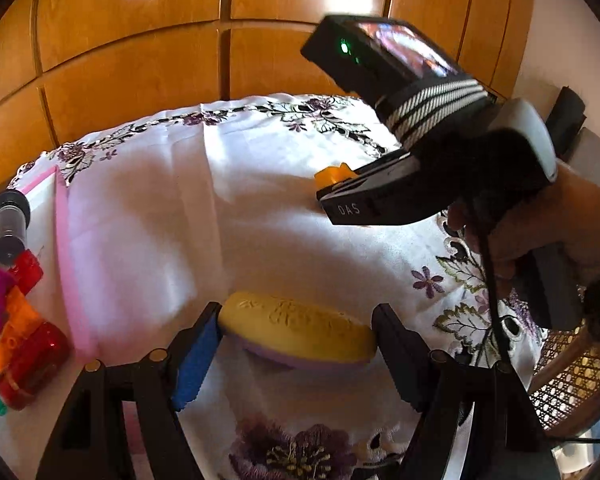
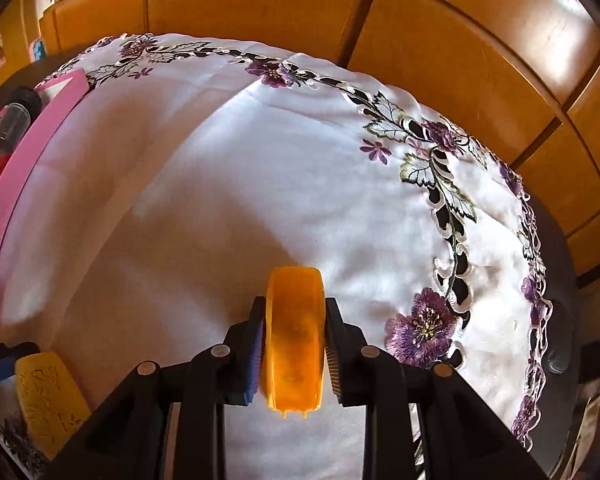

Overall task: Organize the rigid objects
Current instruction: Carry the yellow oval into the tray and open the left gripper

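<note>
Right gripper point(image 2: 294, 344) is clamped on an orange plastic piece point(image 2: 294, 334), holding it above the white embroidered cloth point(image 2: 220, 200) covering the surface. Left gripper point(image 1: 296, 344) has its pads pressed on either end of a yellow oval soap-like block point(image 1: 296, 330) with a lilac underside, low over the cloth. Further left, a pink-rimmed tray point(image 1: 66, 248) holds colourful plastic pieces point(image 1: 28, 344) and a clear tube with a black cap point(image 1: 10, 226).
</note>
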Demonstrator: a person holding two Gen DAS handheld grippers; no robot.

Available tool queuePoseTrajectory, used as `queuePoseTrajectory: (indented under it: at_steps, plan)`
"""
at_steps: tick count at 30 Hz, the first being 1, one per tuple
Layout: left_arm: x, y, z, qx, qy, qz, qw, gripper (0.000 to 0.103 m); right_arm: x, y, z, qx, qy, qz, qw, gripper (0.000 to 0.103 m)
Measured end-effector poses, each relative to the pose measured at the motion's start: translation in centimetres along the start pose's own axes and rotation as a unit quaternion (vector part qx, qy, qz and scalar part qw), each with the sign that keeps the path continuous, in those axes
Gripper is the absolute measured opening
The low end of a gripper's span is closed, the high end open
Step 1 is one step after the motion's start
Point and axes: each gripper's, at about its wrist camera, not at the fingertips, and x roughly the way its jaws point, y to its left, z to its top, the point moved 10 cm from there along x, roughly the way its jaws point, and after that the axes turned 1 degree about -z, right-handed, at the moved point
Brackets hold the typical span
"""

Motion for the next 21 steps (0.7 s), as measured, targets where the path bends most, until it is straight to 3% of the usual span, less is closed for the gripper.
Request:
queuePoseTrajectory:
  at_steps: [12,21]
  plan:
    - [-1.6,2.2,-0.3,-0.026,-0.003,0.021,0.9994,0.076,0.2,-1.1,0.2,0.039,0.007,0.013,0.999,0.026]
    - [-4.3,2.3,1.6,-0.034,-0.036,0.015,0.9986,0.076,0.2,-0.6,0.1,0.014,0.0,-0.006,1.0,0.026]
